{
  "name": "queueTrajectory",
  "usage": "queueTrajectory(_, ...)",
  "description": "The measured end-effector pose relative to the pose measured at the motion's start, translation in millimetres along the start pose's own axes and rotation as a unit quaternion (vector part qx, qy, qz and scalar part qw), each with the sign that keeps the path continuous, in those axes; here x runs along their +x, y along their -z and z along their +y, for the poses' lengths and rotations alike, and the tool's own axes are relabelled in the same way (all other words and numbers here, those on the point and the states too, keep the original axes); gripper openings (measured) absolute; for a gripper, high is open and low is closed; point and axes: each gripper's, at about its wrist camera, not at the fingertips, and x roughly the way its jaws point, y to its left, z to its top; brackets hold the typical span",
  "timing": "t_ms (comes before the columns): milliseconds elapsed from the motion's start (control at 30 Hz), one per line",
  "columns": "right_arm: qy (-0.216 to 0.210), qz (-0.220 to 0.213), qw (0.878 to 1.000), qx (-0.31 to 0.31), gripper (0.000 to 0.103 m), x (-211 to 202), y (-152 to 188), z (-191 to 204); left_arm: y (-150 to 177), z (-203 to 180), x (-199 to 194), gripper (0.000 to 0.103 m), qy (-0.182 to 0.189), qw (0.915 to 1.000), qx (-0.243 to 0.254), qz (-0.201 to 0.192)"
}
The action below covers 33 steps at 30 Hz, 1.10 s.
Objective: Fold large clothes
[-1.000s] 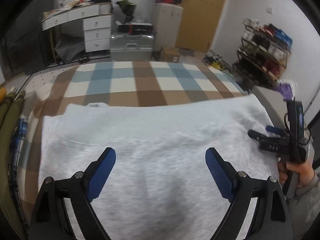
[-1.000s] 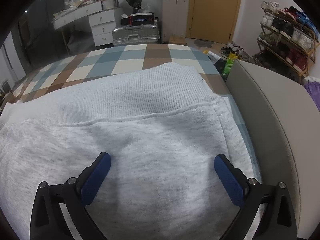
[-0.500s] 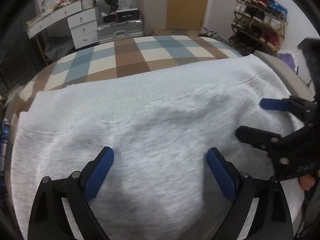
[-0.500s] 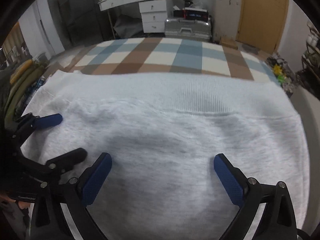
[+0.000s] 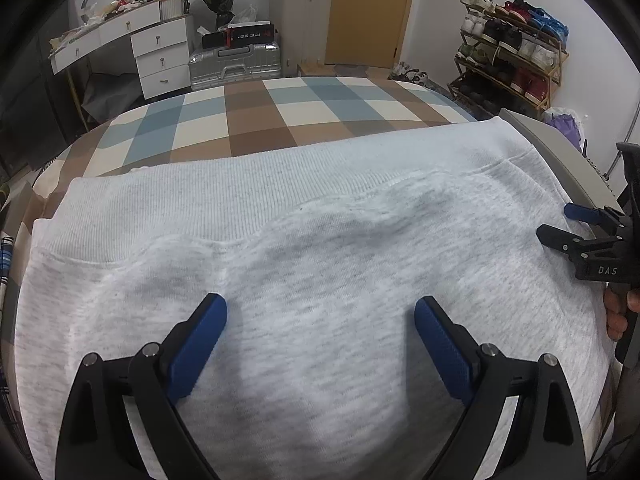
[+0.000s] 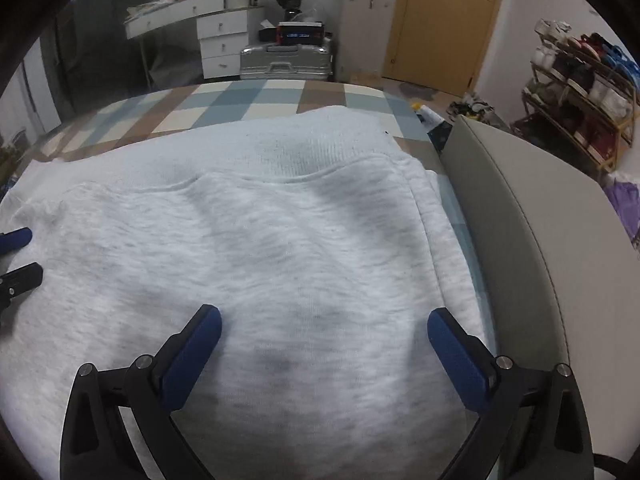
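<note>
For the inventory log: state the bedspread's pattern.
Blue, brown and cream checks on the bedspread; clearest in left wrist view.

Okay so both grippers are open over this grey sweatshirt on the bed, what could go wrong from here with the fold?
1. The grey sweatshirt shows soft bumps and shadows near the ribbed hem; folding now may lock in wrinkles.
2. The left gripper and right gripper hover mid-fabric, both open; pinching here rather than at an edge could grab one layer only or bunch the cloth.
3. The sweatshirt's right side lies close to the grey padded bed edge; a pull that way might drag it off the checked cover.
</note>
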Motion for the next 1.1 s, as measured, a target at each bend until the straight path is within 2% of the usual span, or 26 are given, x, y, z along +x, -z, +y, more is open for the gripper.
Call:
queueTrajectory(133,0.003,0.009,1.0,0.01,0.102,-9,-4,7,6,0,-15,0.092,-0.014,0.9999,0.002,0.005)
queueTrajectory(200,-0.022,-0.004,1.0,0.007,0.102,-23,-7,18,17,3,-27,0.092,-0.012,0.9999,0.007,0.003)
queueTrajectory(333,-0.088,-0.019,0.996,-0.025,0.102,-33,-24,71,30,8,-27,0.092,-0.009,0.9998,0.01,-0.012)
queueTrajectory(433,-0.128,0.004,0.989,-0.07,0.102,-15,-29,123,29,4,-24,0.093,-0.018,0.9996,0.014,-0.015)
queueTrajectory(467,-0.132,0.018,0.987,-0.088,0.102,-5,-26,137,29,4,-23,0.093,-0.017,0.9996,0.014,-0.015)
queueTrajectory(500,-0.117,0.024,0.987,-0.104,0.103,2,-22,145,29,5,-23,0.093,-0.016,0.9997,0.014,-0.015)
queueTrajectory(533,-0.113,0.019,0.987,-0.112,0.103,5,-21,146,29,5,-23,0.093,-0.015,0.9996,0.014,-0.017)
queueTrajectory(567,-0.116,0.016,0.987,-0.112,0.103,4,-21,141,29,5,-23,0.093,-0.014,0.9996,0.015,-0.019)
queueTrajectory(633,-0.075,0.005,0.991,-0.11,0.102,4,-19,120,28,6,-24,0.093,-0.013,0.9996,0.014,-0.021)
queueTrajectory(733,-0.051,0.004,0.997,-0.057,0.103,5,-12,65,30,6,-25,0.093,-0.011,0.9996,0.013,-0.024)
queueTrajectory(767,-0.009,0.002,0.999,-0.049,0.102,4,-8,47,30,6,-25,0.093,-0.011,0.9996,0.013,-0.024)
queueTrajectory(800,0.008,0.001,0.999,-0.032,0.103,3,-4,29,30,6,-25,0.093,-0.009,0.9996,0.013,-0.024)
queueTrajectory(833,-0.031,0.008,0.999,0.002,0.102,2,0,9,31,5,-25,0.093,-0.01,0.9996,0.013,-0.024)
queueTrajectory(867,-0.021,0.019,0.999,0.024,0.103,5,6,-5,30,5,-25,0.093,-0.01,0.9996,0.013,-0.024)
queueTrajectory(1033,0.012,0.0,1.0,0.009,0.103,-3,12,1,22,-7,-40,0.092,-0.035,0.9992,-0.017,-0.006)
queueTrajectory(1100,0.017,0.002,1.0,0.015,0.102,-9,9,6,21,-25,-59,0.092,0.013,0.9997,-0.006,-0.022)
